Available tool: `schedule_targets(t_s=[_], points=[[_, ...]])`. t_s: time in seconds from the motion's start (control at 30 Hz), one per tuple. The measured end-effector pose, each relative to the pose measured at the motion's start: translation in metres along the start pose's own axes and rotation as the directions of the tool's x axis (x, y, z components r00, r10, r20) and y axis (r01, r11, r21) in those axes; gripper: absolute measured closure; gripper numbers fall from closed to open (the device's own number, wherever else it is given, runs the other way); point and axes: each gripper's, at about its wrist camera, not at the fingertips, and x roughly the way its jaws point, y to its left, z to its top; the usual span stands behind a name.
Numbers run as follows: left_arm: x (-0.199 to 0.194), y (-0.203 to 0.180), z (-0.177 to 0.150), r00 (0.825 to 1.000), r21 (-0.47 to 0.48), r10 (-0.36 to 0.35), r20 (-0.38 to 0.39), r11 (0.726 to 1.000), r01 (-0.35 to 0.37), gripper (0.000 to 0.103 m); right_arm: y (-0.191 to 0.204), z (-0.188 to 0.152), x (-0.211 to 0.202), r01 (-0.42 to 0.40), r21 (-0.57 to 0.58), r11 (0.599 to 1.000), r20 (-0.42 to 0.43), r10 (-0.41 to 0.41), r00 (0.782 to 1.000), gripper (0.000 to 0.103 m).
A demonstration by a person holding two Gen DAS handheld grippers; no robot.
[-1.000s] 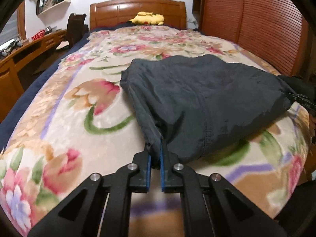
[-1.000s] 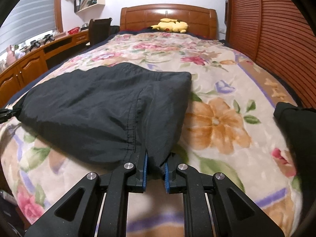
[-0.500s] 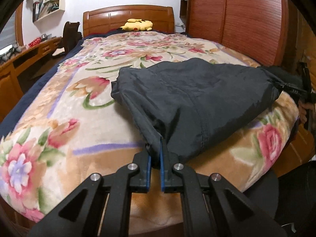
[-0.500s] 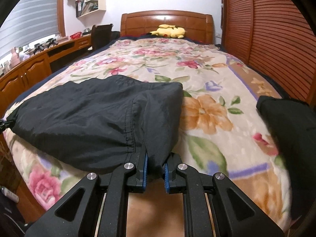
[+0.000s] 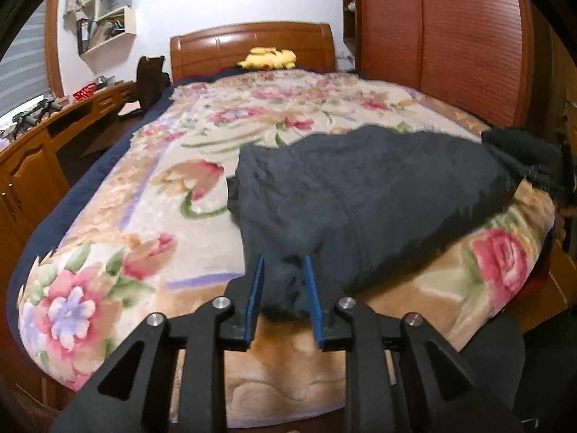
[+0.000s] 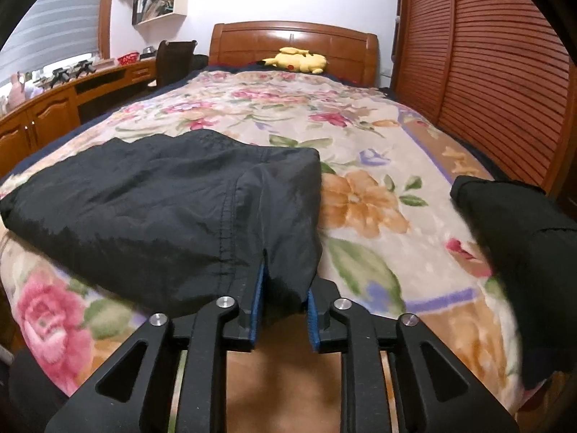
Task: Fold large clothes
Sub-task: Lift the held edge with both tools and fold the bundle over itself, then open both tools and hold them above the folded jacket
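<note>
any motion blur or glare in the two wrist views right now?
Left wrist view: the dark garment and floral blanket are smeared by motion blur, while the left gripper stays sharp. Right wrist view: sharper, garment stitching readable; blur mainly on the black bundle at right. Both: strong fisheye bending, dark corners, no strong glare.

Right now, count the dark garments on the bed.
2. One folded dark garment at the foot edge, between both claws; another dark garment at the bed's right edge. Others may be hidden.
</note>
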Motion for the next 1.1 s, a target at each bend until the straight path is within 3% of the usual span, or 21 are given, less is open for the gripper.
schedule_targets(t_s=[0.03,0.1,0.2,0.67,1.1], points=[[-0.001,0.001,0.002,1.0,-0.005,-0.002,0.004,1.0,0.002,0.077,-0.001,0.0,-0.001,-0.005,-0.001,1.0,0.0,0.005,1.0,0.071],[-0.004,-0.004,0.006,1.0,-0.004,0.002,0.007,1.0,-0.002,0.073,-0.003,-0.001,-0.003,-0.014,0.003,1.0,0.006,0.014,1.0,0.048],[-0.005,-0.015,0.013,1.0,0.01,-0.004,0.011,1.0,0.004,0.07,-0.005,-0.001,-0.008,-0.031,0.017,0.999,0.02,0.03,0.999,0.04],[0.016,-0.079,0.069,0.997,0.045,-0.07,0.043,0.997,0.068,0.065,-0.017,0.034,0.011,-0.025,0.043,0.999,0.014,0.024,1.0,0.03],[0.087,-0.114,0.059,0.987,0.073,-0.158,-0.001,0.985,0.157,0.064,-0.013,0.024,0.022,0.034,0.006,0.999,-0.065,-0.033,0.997,0.027]])
